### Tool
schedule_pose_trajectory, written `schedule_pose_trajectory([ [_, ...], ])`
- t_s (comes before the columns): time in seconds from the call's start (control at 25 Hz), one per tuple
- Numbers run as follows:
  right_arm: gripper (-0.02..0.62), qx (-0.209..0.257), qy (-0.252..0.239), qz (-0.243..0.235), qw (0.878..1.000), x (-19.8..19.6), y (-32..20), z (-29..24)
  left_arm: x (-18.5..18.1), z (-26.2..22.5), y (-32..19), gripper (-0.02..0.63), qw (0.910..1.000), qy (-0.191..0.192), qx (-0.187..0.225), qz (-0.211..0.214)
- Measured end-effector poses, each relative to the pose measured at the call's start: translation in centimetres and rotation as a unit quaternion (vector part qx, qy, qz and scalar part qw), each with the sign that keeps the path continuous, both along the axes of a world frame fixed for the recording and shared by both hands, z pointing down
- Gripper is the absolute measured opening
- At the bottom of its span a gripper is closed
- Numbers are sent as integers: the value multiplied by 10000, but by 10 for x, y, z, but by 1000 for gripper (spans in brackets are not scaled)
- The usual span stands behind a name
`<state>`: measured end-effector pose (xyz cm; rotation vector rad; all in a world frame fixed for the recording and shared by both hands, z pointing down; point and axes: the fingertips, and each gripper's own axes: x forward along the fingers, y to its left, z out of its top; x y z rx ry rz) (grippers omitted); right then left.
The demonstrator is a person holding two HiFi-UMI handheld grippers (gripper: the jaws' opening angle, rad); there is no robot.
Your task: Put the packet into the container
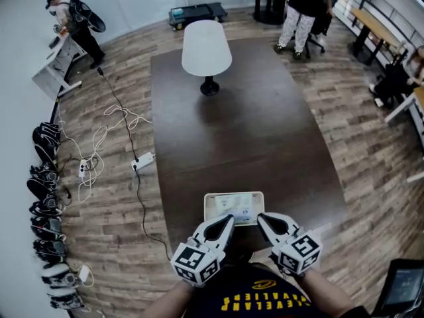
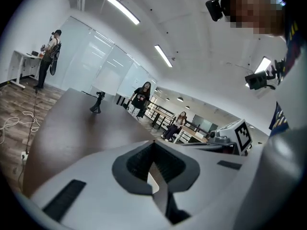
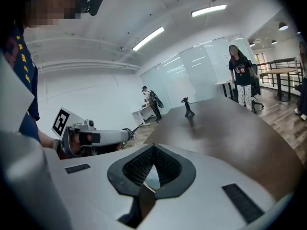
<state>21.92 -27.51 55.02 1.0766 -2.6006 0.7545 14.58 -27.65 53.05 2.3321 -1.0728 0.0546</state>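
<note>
Inspection found the left gripper (image 1: 228, 221) clenched with nothing between its jaws; the right gripper (image 1: 263, 220) was likewise clenched on nothing, its own view showing the pads meeting on empty air. Both sets of closed tips sat just beside the near rim of the container (image 1: 209, 207), one towards each near corner; actual contact could not be confirmed. The container lay flat on the dark table (image 1: 265, 131), near the edge closest to the operator; a printed pale sheet, judged to be the packet (image 1: 235, 209), appeared to lie inside it, though whether it was fully seated could not be settled from above.

Hazards noted: with the jaws clenched, any forward movement would likely shove the container across the smooth tabletop rather than take hold of it; a backward drag could bring it over the near edge, since little table showed behind it. Uneven pressure from the two tips would probably turn the container askew. A flat packet offers little edge to pinch; a grab from above might trap the rim with it and tip the contents out.
</note>
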Motion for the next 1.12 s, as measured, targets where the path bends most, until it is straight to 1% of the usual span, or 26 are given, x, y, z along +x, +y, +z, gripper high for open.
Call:
schedule_pose_trajectory([
  [0.08, 9, 44, -17, 159, 9999, 2, -2, -10, 5, -7, 1, 0, 9999, 100, 16, 12],
  [0.24, 9, -38, -183, 559, 9983, 9, -9, -23, 12, -16, 1, 0, 9995, 314, -13, -25],
  [0.36, 9, 108, -254, 683, 9973, 12, -12, -37, 16, -20, 1, 0, 9994, 356, 5, -34],
  [0.44, 9, 244, -287, 698, 9968, 12, -14, -46, 19, -20, 2, 0, 9994, 359, 3, -12],
  [0.6, 9, 647, -147, 604, 9960, 7, -13, -61, 20, -19, 3, 0, 9993, 363, -41, 34],
  [0.68, 9, 767, -126, 566, 9954, 4, -11, -66, 19, -18, 3, 0, 9993, 361, -50, 48],
  [1.12, 9, 989, -166, 683, 9926, 2, -8, -77, 17, -26, 3, 0, 9991, 423, -25, 7],
])
